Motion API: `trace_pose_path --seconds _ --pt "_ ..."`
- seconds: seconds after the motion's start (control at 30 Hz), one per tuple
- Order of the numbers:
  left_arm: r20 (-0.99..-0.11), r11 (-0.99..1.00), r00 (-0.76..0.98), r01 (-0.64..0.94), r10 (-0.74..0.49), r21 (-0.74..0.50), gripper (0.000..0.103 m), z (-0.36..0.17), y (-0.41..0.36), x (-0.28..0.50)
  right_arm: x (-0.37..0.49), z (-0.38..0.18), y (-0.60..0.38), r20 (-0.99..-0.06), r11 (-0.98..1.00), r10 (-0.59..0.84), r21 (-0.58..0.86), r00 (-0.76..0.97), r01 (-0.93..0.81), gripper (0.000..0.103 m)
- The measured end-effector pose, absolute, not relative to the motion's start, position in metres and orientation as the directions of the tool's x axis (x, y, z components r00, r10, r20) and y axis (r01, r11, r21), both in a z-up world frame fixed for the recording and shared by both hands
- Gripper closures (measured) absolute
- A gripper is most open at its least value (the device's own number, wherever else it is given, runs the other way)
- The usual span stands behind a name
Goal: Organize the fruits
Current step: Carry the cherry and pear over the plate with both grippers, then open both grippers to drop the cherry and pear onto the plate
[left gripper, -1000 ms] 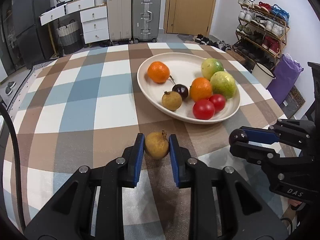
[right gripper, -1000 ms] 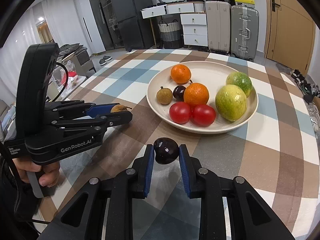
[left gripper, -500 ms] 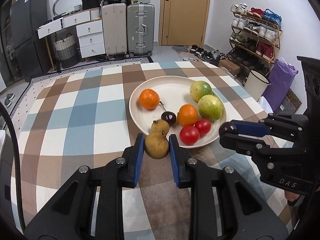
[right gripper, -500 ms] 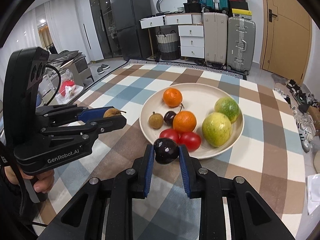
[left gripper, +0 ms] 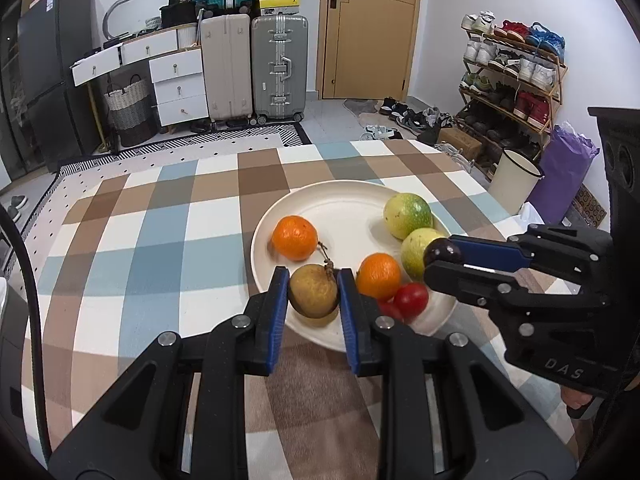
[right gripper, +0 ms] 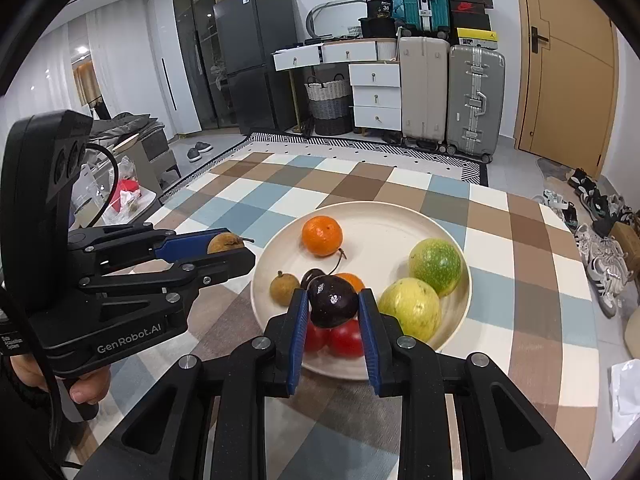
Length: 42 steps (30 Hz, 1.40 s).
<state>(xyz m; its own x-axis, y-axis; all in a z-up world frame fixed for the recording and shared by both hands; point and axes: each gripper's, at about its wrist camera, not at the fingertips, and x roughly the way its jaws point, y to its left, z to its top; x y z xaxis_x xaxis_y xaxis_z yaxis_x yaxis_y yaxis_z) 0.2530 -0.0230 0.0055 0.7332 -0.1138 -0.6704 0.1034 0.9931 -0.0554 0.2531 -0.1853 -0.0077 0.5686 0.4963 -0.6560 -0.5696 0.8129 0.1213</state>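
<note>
Both grippers have risen and come forward over the last second, so that each fruit I carry now hangs over the near edge of the plate (left gripper: 276, 216) rather than over bare cloth. My left gripper (left gripper: 313, 292) pinches a small tan fruit (left gripper: 313, 290) with a dry stem between its blue pads, above the plate's near left rim. My right gripper (right gripper: 333, 304) pinches a dark purple fruit (right gripper: 333, 300), held above two red tomatoes (right gripper: 345, 338) at the near side of the plate. In the left wrist view the right gripper reaches in from the right, its dark fruit in front of a yellow-green fruit (left gripper: 414, 248). On the plate lie an orange (right gripper: 322, 235) at the far left, a second orange (left gripper: 378, 276) nearer the middle, a green fruit (right gripper: 435, 266) at the far right, the yellow-green one just near of it, a second small tan fruit (right gripper: 284, 288) at the near left, and a dark cherry (right gripper: 310, 276) with a stem, largely hidden behind my right gripper's load. The plate sits on a checked tablecloth (left gripper: 140, 248) of blue, brown and white squares. A hand (right gripper: 86, 390) grips the left gripper's handle at the near left.
</note>
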Motion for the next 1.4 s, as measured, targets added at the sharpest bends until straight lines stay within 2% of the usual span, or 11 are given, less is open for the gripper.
trace_pose_path --seconds 0.83,1.0,1.1,1.17,1.27,1.3,1.33,1.37,1.4 --pt "-0.678 0.99 0.723 0.129 -0.134 -0.058 0.081 -0.014 -0.038 0.319 0.323 -0.034 -0.184 -0.685 0.845 0.441 0.099 0.581 -0.525 0.077" --pt "-0.666 0.989 0.732 0.132 -0.145 -0.07 0.081 -0.011 -0.036 0.316 0.322 -0.036 -0.192 -0.683 0.854 0.433 0.1 0.589 -0.511 0.073" --pt "-0.668 0.989 0.731 0.127 -0.142 -0.071 0.08 -0.011 -0.035 0.312 0.317 -0.035 -0.198 -0.677 0.858 0.427 0.096 0.599 -0.504 0.066" --pt "-0.67 0.99 0.729 0.124 -0.139 -0.071 0.076 -0.012 -0.033 0.309 0.314 -0.034 -0.201 -0.673 0.861 0.428 0.1 0.603 -0.499 0.058" --pt "-0.664 0.992 0.737 0.11 -0.125 -0.064 0.06 -0.011 -0.032 0.304 0.31 -0.032 -0.205 -0.668 0.864 0.424 0.096 0.612 -0.494 0.049" --pt "-0.661 0.992 0.741 0.106 -0.121 -0.062 0.052 -0.01 -0.031 0.301 0.308 -0.031 -0.205 -0.667 0.865 0.423 0.094 0.614 -0.493 0.047" --pt "-0.655 0.993 0.746 0.103 -0.117 -0.06 0.043 -0.009 -0.03 0.298 0.306 -0.031 -0.206 -0.666 0.866 0.422 0.094 0.615 -0.492 0.038" --pt "-0.648 0.993 0.753 0.101 -0.114 -0.057 0.041 -0.008 -0.029 0.295 0.304 -0.03 -0.206 -0.663 0.866 0.423 0.095 0.618 -0.49 0.026" --pt "-0.639 0.994 0.762 0.095 -0.105 -0.05 0.037 -0.006 -0.027 0.292 0.302 -0.029 -0.207 -0.655 0.868 0.424 0.097 0.626 -0.487 0.021"
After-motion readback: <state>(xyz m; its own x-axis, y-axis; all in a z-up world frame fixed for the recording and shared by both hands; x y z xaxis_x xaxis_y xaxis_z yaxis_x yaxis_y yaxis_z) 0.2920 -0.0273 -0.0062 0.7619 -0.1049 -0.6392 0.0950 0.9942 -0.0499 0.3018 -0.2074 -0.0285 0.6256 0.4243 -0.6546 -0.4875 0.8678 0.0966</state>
